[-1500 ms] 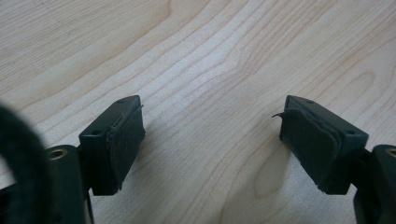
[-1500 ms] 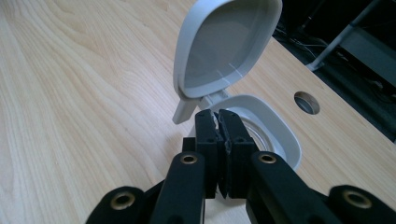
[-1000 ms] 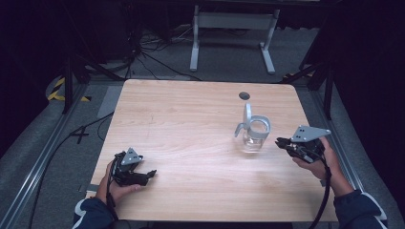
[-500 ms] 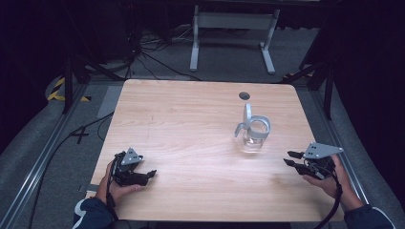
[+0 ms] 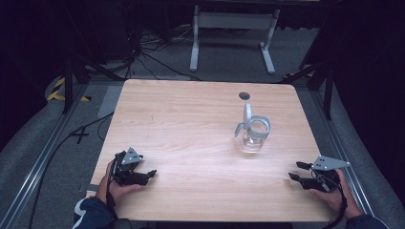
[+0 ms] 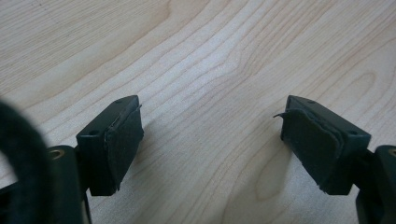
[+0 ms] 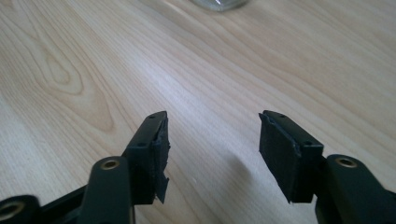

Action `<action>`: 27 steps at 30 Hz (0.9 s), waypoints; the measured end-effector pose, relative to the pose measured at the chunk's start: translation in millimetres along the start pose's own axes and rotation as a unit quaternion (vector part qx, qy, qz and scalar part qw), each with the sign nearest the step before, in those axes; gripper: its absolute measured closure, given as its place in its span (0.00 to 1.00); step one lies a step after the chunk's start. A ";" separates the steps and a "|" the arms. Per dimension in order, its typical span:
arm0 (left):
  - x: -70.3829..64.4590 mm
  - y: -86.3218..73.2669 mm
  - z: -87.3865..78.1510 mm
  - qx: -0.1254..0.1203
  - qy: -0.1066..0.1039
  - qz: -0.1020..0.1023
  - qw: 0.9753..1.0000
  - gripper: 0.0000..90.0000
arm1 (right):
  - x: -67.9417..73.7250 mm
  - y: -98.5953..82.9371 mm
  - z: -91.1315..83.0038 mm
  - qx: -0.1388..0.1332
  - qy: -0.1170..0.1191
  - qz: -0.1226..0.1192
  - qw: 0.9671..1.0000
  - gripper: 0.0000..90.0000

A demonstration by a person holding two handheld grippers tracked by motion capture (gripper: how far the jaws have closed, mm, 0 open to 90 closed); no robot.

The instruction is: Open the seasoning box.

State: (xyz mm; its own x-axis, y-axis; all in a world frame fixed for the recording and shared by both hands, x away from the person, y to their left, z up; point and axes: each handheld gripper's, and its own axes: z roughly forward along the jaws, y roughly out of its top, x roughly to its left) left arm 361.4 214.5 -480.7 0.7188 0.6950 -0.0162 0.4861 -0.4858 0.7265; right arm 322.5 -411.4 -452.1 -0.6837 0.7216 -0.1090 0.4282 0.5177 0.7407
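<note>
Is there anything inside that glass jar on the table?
Looking down through the jar's open mouth, the clear glass appears empty, with its hinged lid flipped up behind. Glare blurs the very bottom, so something tiny could go unseen.

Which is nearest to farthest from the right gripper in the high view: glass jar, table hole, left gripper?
From the right gripper:
1. Glass jar, just up-left on the table.
2. Table hole, beyond the jar near the far edge.
3. Left gripper, across the table at the near-left.
</note>
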 end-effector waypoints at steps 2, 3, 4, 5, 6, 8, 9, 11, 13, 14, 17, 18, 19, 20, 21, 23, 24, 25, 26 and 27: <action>0.0 0.1 0.1 0.000 0.000 0.000 1.000 0.23 | -0.6 -4.2 -0.3 -0.005 0.001 0.008 1.000 0.43; 0.5 0.3 -0.2 0.002 0.000 0.005 1.000 0.23 | -0.7 -6.4 -0.3 -0.006 0.000 0.014 1.000 0.42; 0.6 0.4 -0.1 0.001 0.001 0.005 1.000 0.23 | -0.9 -8.4 -0.1 -0.002 0.002 0.013 1.000 0.39; 0.4 0.3 -0.1 0.002 0.000 0.004 1.000 0.23 | -0.9 -10.8 0.2 0.006 -0.002 0.009 1.000 0.38; 0.4 0.4 -0.2 0.002 0.000 0.004 1.000 0.23 | -1.0 -12.7 1.0 0.008 -0.005 0.010 1.000 0.35; 0.4 0.3 -0.2 0.002 0.000 0.004 1.000 0.23 | -3.9 -17.4 1.3 -0.004 0.003 0.032 0.999 0.34; 0.6 0.4 -0.1 0.001 0.001 0.005 1.000 0.23 | -5.2 -18.6 1.3 -0.004 0.003 0.041 0.999 0.32; 0.4 0.3 -0.1 0.002 0.000 0.004 1.000 0.23 | -6.2 -18.5 1.9 -0.002 0.002 0.049 0.999 0.31; -0.5 0.0 0.1 0.001 0.000 -0.003 1.000 0.23 | -6.2 -18.3 2.1 -0.001 0.002 0.050 0.999 0.30; -0.2 0.2 0.0 0.002 0.000 -0.001 1.000 0.23 | -6.2 -18.3 2.2 -0.001 0.002 0.050 0.999 0.30; -0.7 0.0 0.1 0.002 0.000 -0.004 1.000 0.23 | -6.2 -18.3 2.2 -0.001 0.002 0.050 0.999 0.30; -0.5 0.1 0.1 0.001 0.000 -0.003 1.000 0.23 | -6.2 -18.3 2.2 -0.001 0.002 0.050 0.999 0.30; -0.3 0.1 0.2 0.000 0.001 -0.001 1.000 0.23 | -6.2 -18.3 2.2 -0.001 0.002 0.050 0.999 0.30; -0.4 0.1 0.1 0.000 0.002 -0.002 1.000 0.23 | -6.2 -18.3 2.2 -0.001 0.002 0.050 0.999 0.30; -0.5 0.0 0.1 0.000 0.002 -0.002 1.000 0.23 | -6.3 -18.2 2.4 -0.001 0.002 0.049 0.999 0.30; -0.4 0.1 0.1 0.000 0.002 -0.002 1.000 0.23 | -6.5 -18.1 2.6 -0.001 0.001 0.049 0.999 0.30; -0.4 0.1 0.1 0.000 0.002 -0.002 1.000 0.23 | -6.5 -18.1 2.6 -0.001 0.001 0.049 0.999 0.30; -0.4 0.1 0.1 0.000 0.002 -0.002 1.000 0.23 | -6.5 -18.1 2.6 -0.001 0.001 0.048 0.999 0.30; -0.4 0.1 0.1 0.000 0.002 -0.002 1.000 0.23 | -6.5 -18.1 2.6 -0.001 0.001 0.048 0.999 0.30; -0.4 0.1 0.1 0.000 0.002 -0.002 1.000 0.23 | -6.5 -18.0 2.6 -0.001 0.001 0.049 0.999 0.30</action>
State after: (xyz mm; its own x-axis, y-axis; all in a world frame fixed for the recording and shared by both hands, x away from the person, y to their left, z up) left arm 361.2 214.2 -480.7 0.7155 0.6984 -0.0164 0.4888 -0.4837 0.7260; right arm 320.8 -424.3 -466.5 -0.6406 0.7671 -0.0348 0.4912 0.4443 0.7492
